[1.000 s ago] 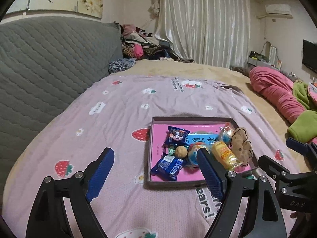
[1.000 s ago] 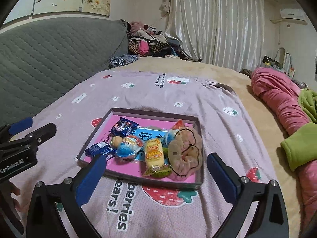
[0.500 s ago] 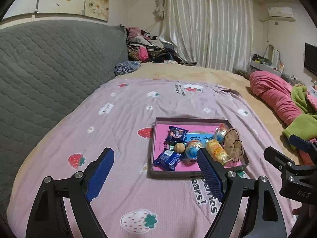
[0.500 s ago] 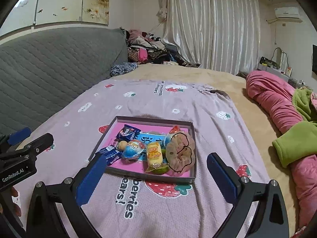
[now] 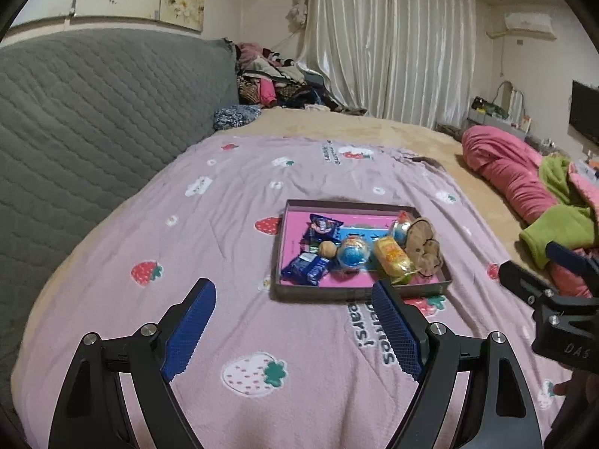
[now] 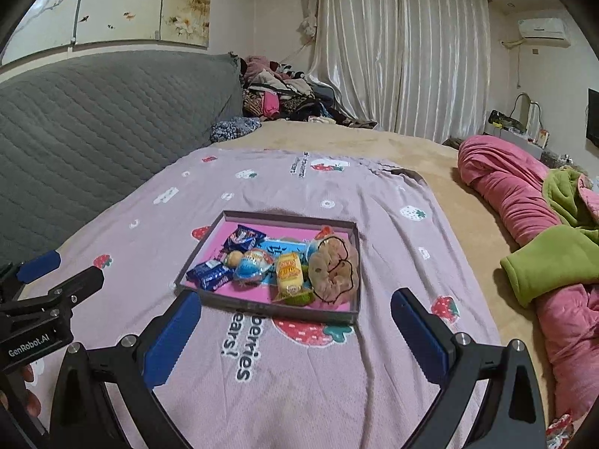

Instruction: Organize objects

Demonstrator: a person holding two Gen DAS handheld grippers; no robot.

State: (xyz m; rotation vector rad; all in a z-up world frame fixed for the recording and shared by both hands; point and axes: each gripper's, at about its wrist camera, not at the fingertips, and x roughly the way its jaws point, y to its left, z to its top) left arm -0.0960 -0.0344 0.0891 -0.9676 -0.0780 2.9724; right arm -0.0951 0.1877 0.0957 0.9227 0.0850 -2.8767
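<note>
A: Tray (image 5: pixel 359 292) first: where does it lie against the claws?

B: It sits on the pink strawberry blanket (image 5: pixel 232 224), ahead of both claws and clear of them. In the left wrist view it is beyond the left gripper (image 5: pixel 292 307), up and toward its right finger, whose tip overlaps the near rim in the picture only. In the right wrist view the tray (image 6: pixel 262 305) lies beyond the right gripper (image 6: pixel 295 314), closer to its left finger.

A: And the claws themselves?

B: Both stand wide, blue pads far apart, nothing between them but blanket. Neither touches the tray.

A: What is in the tray?

B: Two blue packets (image 5: pixel 305 269), a small brown ball (image 5: pixel 327 250), a blue-and-white wrapped sweet (image 5: pixel 352 254), a yellow packet (image 5: pixel 393 258) and a tan cookie-shaped toy (image 5: pixel 423 249) at the right end. They crowd together on the pink floor, several touching.

A: What differs from a second ago?

B: The tray looks smaller and farther off in both views, and more blanket shows in front of it; the printed words and a white strawberry (image 5: pixel 254 374) now lie between the left gripper and the tray. Both grippers have backed away and risen a little. The contents lie as before, and the gap between the jaws is unchanged.

A: Anything else close by?

B: The right gripper (image 5: pixel 550 299) shows at the right edge of the left view. A pink quilt (image 6: pixel 516 202) and a green garment (image 6: pixel 550 262) lie well to the right.
</note>
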